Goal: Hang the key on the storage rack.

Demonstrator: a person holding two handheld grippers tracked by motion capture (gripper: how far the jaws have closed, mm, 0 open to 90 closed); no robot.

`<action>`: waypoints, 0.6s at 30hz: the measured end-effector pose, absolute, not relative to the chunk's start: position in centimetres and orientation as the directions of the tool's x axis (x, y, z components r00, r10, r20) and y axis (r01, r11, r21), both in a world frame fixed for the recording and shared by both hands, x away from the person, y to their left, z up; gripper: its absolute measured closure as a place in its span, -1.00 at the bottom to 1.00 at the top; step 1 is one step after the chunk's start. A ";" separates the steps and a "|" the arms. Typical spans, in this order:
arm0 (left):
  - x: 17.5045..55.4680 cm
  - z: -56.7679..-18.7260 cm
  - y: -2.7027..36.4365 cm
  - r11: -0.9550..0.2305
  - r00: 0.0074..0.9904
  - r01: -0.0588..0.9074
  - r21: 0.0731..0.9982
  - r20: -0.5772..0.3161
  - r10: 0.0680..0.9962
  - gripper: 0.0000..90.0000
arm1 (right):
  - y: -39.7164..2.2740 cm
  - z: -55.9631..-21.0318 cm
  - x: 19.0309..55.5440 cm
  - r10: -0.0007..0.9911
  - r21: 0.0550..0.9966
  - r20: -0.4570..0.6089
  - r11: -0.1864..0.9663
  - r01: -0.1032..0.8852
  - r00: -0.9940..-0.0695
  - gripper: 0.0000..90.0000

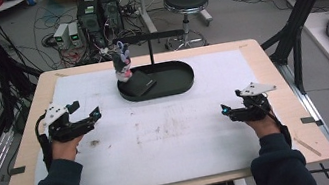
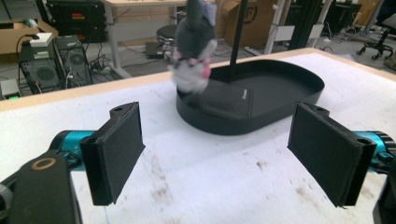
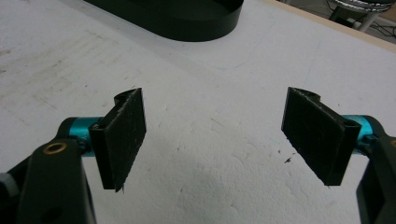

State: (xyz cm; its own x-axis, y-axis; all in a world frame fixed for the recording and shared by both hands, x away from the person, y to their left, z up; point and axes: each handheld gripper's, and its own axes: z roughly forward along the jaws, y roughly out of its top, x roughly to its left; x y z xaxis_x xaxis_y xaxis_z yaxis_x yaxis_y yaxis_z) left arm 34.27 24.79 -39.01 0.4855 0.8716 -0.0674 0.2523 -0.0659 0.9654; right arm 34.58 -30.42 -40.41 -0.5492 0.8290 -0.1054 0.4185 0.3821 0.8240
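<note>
Both tools sit low over the worktop (image 1: 116, 181), well apart, one at each side, nothing in either. Left tool (image 1: 90, 116) is released: jaws spread wide in the left gripper view, bare white surface between them. Right tool (image 1: 226, 110) likewise released, jaws wide, empty.

The thing they face is the plush toy (image 1: 122, 65), a small grey/white figure w/ pink bits. It stands upright at the left end of the black oval tray (image 1: 181, 83), on or against a flat black card (image 1: 139, 84) lying in the tray; can't tell which. A thin black post (image 1: 150, 49) rises from the tray just beside the toy, w/ an arm across its top. In the left gripper view the toy (image 2: 194, 51) is dead ahead but blurred, tray (image 2: 280, 109) behind it.

Step in hand, as I judge it: start pose, pre-reach. No contact w/ anything yet.

Next move prob. calls for the left tool, since it's nearer and already aimed at the toy: go fwd and up over the tray rim, keep jaws wide, straddle the toy's body, then close. Soft toy, so a firm squeeze mid-body should do. Watch the post and the rim on approach.
</note>
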 end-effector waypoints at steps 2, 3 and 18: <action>33.9 -39.3 25.0 -0.061 0.484 0.251 0.966 -0.070 0.872 -0.61 | -30.3 -40.3 34.5 0.830 0.824 -0.109 0.383 0.417 -0.547 -0.50; 33.8 -39.4 25.0 -0.059 0.485 0.252 0.966 -0.074 0.871 -0.61 | -30.3 -40.3 34.4 0.829 0.824 -0.115 0.387 0.413 -0.547 -0.50; 33.1 -40.9 25.6 -0.058 0.484 0.266 0.962 -0.082 0.871 -0.61 | -30.1 -40.5 34.4 0.837 0.823 -0.112 0.380 0.421 -0.536 -0.50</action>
State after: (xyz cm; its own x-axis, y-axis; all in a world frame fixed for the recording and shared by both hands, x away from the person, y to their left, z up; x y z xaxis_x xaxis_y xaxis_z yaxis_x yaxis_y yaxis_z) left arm 33.15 25.64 -40.94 0.4842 0.8711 -0.0817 0.2660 -0.0576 0.9622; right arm 34.40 -30.09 -40.47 -0.5364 0.8366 -0.1117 0.4213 0.3801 0.8234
